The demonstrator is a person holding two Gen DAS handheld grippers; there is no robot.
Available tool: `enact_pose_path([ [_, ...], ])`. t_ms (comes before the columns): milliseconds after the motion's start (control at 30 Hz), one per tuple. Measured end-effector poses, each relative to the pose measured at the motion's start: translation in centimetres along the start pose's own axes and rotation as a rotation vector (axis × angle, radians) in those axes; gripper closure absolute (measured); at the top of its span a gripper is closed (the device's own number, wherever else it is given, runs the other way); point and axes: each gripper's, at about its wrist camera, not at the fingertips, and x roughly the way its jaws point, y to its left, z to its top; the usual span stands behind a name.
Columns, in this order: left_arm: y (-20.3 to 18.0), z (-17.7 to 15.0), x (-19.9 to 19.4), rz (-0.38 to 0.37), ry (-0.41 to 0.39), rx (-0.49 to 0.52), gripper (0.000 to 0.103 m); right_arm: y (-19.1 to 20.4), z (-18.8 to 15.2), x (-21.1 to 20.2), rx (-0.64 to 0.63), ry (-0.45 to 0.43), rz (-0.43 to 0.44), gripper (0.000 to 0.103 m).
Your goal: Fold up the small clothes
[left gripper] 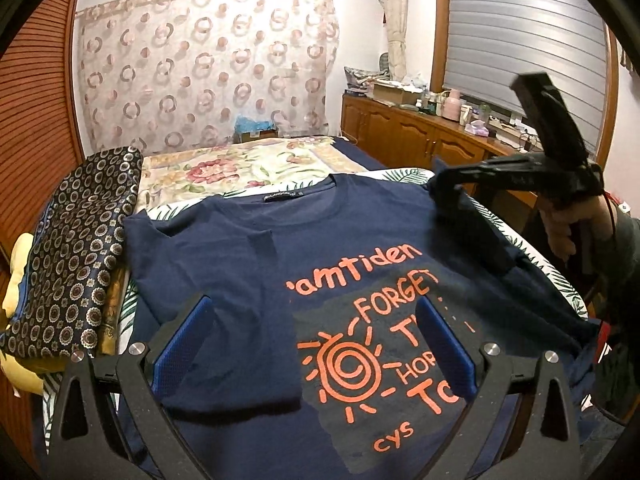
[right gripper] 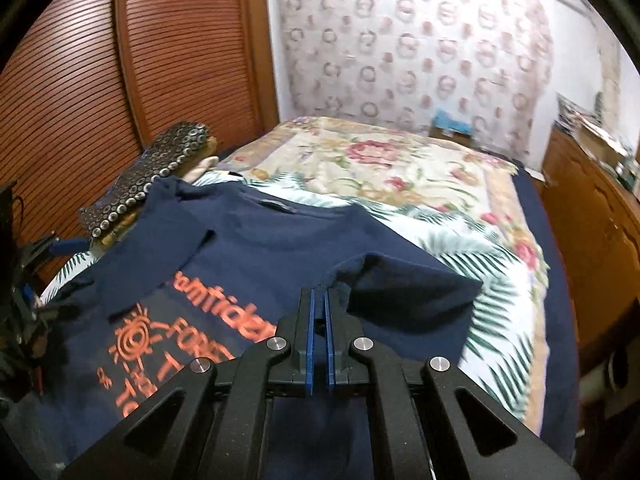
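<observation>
Bed (right gripper: 420,168) fills the room's middle, floral quilt up top and a palm-leaf sheet at the near end, and that's where the navy T-shirt (left gripper: 248,248) lies, front up, orange sun print and lettering showing, one side already turned in over the chest. Stacked beside it on the wardrobe side sits a folded dark cloth with ring patterns (left gripper: 76,248). Now the right hand-held gripper (right gripper: 320,300): blue pads pinched tight on the shirt's sleeve edge, fabric raised off the sheet and draping away from the tips. Left hand-held gripper (left gripper: 312,344) hangs just over the lower front of the shirt, fingers (left gripper: 184,340) spread wide, nothing between them, print visible straight through the gap.
</observation>
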Motion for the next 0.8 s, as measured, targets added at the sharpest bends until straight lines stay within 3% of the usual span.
enact_pose_path([
  [100,0.3,-0.2,-0.1,0.003,0.002,-0.005,0.002,0.8,0.9,1.4,-0.019,0.008,-0.008,0.096],
  [167,0.6,-0.3,-0.2,0.007,0.001,-0.008,0.002,0.7,1.0,1.8,-0.01,0.019,-0.003,0.081],
  [267,1.1,-0.4,-0.3,0.014,0.001,-0.018,0.002,0.1,0.5,1.3,-0.004,0.007,-0.02,0.073],
  [567,2.5,-0.6,-0.2,0.034,0.004,-0.059,0.002,-0.3,-3.3,1.3,-0.002,0.082,-0.104,0.073],
  [800,2.7,-0.8,0.1,0.044,0.014,-0.06,0.002,1.5,-6.0,3.7,-0.026,0.148,-0.082,0.073],
])
